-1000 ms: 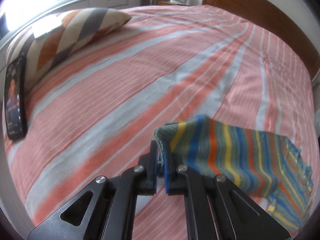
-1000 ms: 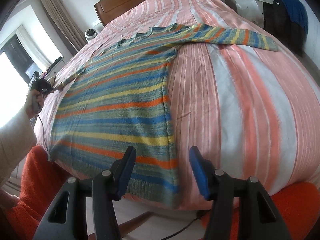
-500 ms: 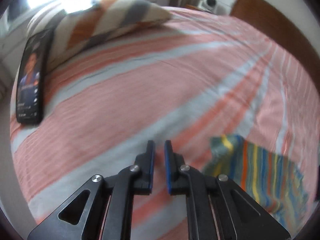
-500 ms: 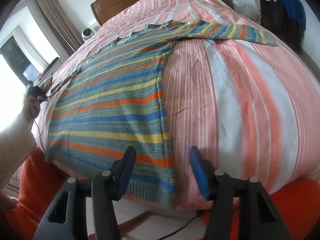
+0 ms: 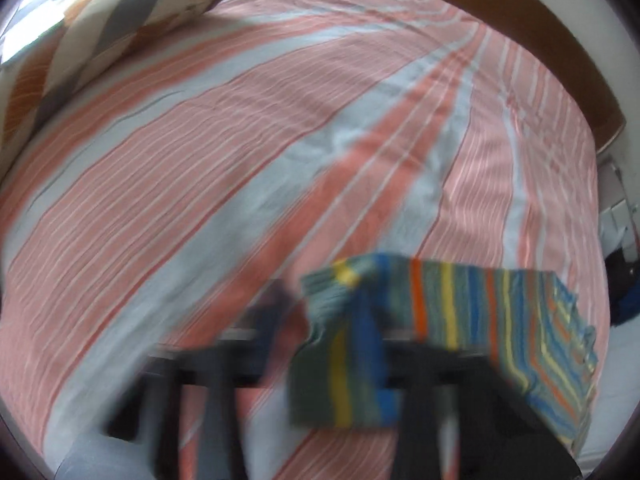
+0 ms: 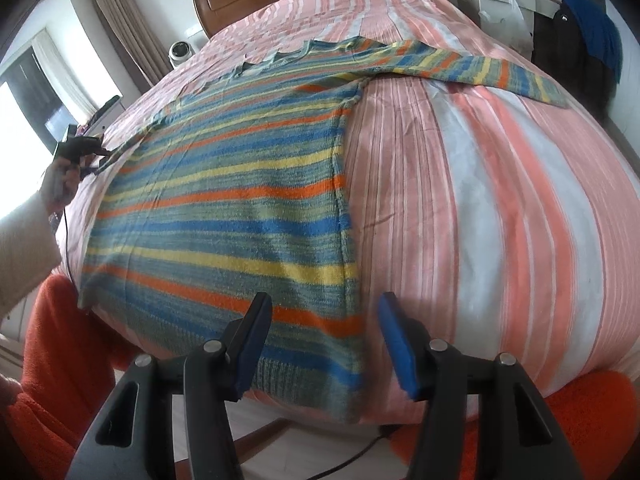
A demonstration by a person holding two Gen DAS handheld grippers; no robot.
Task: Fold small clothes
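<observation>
— one sweater (image 6: pixel 224 216), striped in blue, yellow and orange, lies spread flat on the bed (image 6: pixel 500 200). its hem hangs over the near edge and its far sleeve (image 6: pixel 472 66) stretches out to the side.

— so which step am i on?

— the first fold, by the look of it. your left gripper (image 5: pixel 332 320) is at the near sleeve cuff (image 5: pixel 360 312), and the cuff drapes over or between its fingers. that view is smeared with motion, so i cannot tell whether the fingers are clamped on the knit or merely under it.

— and my right?

— your right gripper (image 6: pixel 324 340) hovers just off the hem corner with its fingers spread wide, gripping nothing. the sweater's side seam runs down between them.

— what does the next move need?

— if the left has the cuff, carry that sleeve across the body so it lands flat over the stripes. the right should probably close on the hem corner to pin the body while you pull. mind the pillow (image 5: pixel 100 28) at the far left of the bed; it's well apart from the sweater, so it shouldn't interfere.
</observation>
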